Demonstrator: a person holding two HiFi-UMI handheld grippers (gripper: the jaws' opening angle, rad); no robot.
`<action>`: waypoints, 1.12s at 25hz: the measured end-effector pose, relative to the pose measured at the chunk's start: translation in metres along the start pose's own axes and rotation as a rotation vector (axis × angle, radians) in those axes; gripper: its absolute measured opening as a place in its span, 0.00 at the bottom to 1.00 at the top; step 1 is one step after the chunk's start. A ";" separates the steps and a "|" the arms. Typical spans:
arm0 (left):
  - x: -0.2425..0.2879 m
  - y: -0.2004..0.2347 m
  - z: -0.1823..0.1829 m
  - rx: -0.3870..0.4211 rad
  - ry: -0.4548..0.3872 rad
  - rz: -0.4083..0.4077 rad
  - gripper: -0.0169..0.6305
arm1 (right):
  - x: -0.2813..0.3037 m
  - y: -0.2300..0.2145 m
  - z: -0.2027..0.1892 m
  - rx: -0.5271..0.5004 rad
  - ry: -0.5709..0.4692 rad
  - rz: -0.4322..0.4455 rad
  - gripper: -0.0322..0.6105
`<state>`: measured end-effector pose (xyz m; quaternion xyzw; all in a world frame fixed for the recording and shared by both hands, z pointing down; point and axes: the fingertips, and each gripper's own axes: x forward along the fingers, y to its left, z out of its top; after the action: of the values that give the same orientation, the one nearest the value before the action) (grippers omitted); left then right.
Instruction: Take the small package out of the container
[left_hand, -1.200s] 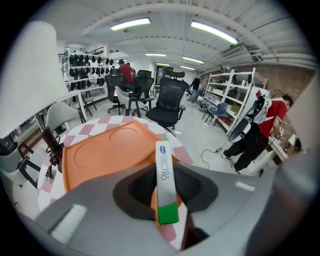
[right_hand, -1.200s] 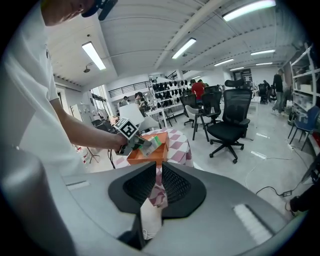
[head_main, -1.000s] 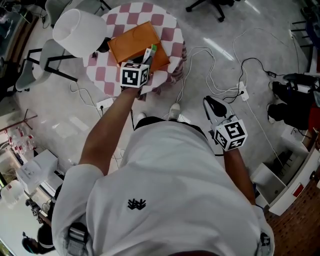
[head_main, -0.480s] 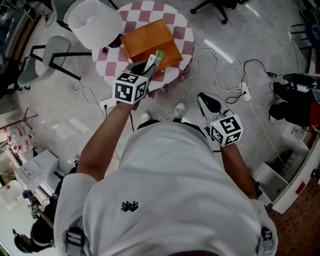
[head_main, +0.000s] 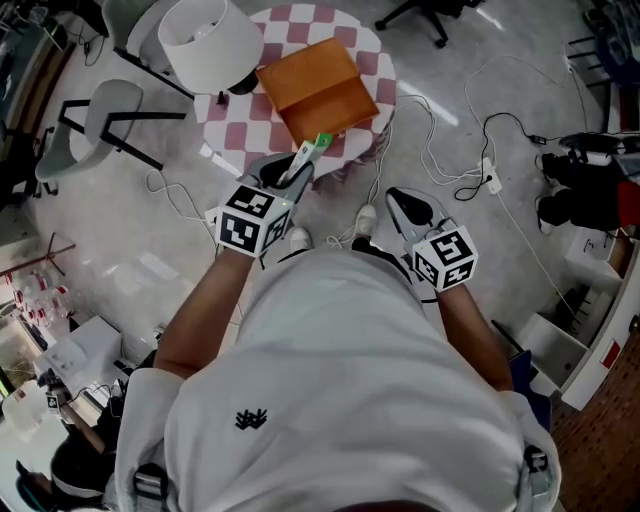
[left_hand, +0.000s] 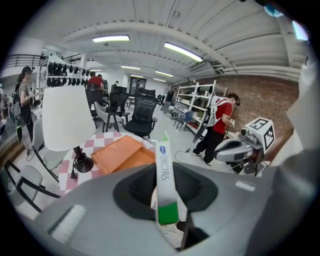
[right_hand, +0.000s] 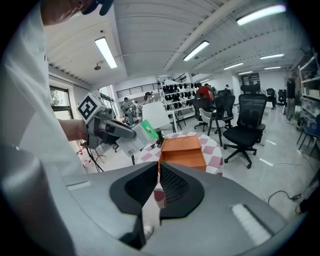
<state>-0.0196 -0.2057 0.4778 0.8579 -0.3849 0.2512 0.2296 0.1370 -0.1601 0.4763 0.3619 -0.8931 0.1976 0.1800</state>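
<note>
Left gripper (head_main: 292, 172): clamped on small package (head_main: 311, 152), package upright between pads | Package: outside orange box (head_main: 318, 85), at near edge of checkered table (head_main: 372, 62) | Right gripper (head_main: 404, 207): jaws together, empty | Box: open, on table, right of white lamp (head_main: 210, 38)

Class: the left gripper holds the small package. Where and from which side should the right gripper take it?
Grip the free green end of the small package, protruding past the left gripper. Its thin edge faces up, so the right gripper should probably come from above, pinching the broad side faces.
</note>
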 end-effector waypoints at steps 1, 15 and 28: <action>-0.007 -0.001 -0.003 0.004 0.000 -0.006 0.26 | 0.000 0.006 0.000 -0.001 -0.002 -0.006 0.07; -0.071 -0.009 -0.027 0.078 -0.031 -0.105 0.26 | -0.008 0.070 -0.009 0.009 -0.051 -0.131 0.05; -0.092 -0.005 -0.039 0.088 -0.038 -0.131 0.26 | -0.006 0.101 -0.011 0.003 -0.067 -0.156 0.05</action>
<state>-0.0787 -0.1292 0.4511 0.8951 -0.3207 0.2361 0.2003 0.0710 -0.0845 0.4603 0.4372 -0.8672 0.1723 0.1644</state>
